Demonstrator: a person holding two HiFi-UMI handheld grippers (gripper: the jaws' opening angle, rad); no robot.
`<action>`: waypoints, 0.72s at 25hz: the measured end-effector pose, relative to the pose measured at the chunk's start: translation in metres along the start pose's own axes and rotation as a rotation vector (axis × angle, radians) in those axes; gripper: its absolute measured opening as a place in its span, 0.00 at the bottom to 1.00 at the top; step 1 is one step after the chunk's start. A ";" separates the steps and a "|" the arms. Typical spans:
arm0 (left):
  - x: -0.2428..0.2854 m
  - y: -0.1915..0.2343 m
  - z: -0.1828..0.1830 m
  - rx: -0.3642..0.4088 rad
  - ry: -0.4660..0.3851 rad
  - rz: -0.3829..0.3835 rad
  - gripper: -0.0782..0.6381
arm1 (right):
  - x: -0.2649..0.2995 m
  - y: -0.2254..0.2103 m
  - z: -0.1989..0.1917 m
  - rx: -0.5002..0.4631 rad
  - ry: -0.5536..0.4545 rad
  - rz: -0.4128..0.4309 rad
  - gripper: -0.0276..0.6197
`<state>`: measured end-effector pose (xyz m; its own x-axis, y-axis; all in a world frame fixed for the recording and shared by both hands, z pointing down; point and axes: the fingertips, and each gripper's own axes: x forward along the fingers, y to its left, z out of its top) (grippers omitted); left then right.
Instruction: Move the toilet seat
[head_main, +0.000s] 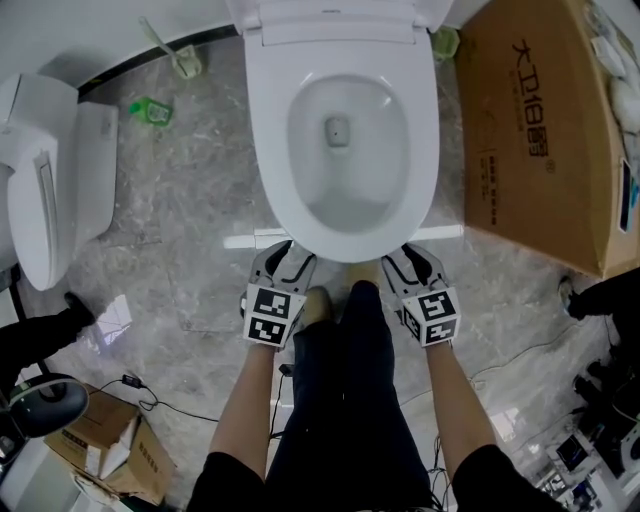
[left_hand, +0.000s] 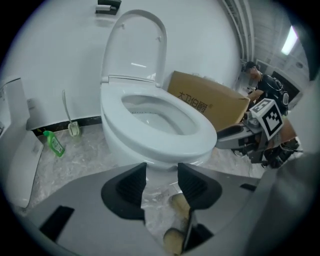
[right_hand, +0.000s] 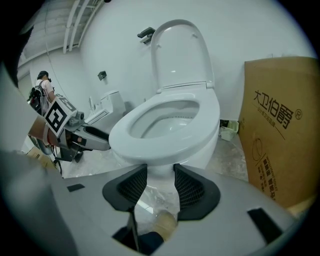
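Jaws on both grippers stand apart, nothing between them. Left gripper (head_main: 283, 254) and right gripper (head_main: 405, 258) sit just near of the toilet seat (head_main: 268, 150), which lies flat on the bowl, lid (left_hand: 136, 45) upright at the far side. The 2 look placed to catch its near edge.

The person wears dark trousers (head_main: 350, 400), dark short sleeves (head_main: 225, 485) and tan shoes (head_main: 318, 303), and the left gripper (head_main: 287, 252) and right gripper (head_main: 410, 254) are alike: grey-and-white bodies, black ribbed pads (left_hand: 131, 187), and a cube (head_main: 272, 313) of black-and-white square markers on top.
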<state>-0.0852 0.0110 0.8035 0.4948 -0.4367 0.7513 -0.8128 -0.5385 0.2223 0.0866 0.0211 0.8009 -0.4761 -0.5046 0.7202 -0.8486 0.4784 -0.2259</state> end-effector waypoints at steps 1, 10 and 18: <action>-0.001 0.000 0.001 0.007 -0.009 -0.004 0.39 | 0.000 0.000 0.000 -0.002 0.001 0.001 0.32; -0.008 -0.003 0.010 0.035 -0.064 -0.008 0.36 | -0.001 0.001 -0.002 0.015 0.003 -0.020 0.31; -0.006 -0.003 0.013 0.074 -0.006 -0.021 0.37 | 0.000 0.001 0.001 -0.027 0.027 -0.012 0.32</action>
<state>-0.0817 0.0055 0.7903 0.5132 -0.4291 0.7433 -0.7775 -0.5992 0.1909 0.0858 0.0206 0.8003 -0.4597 -0.4911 0.7400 -0.8474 0.4919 -0.1999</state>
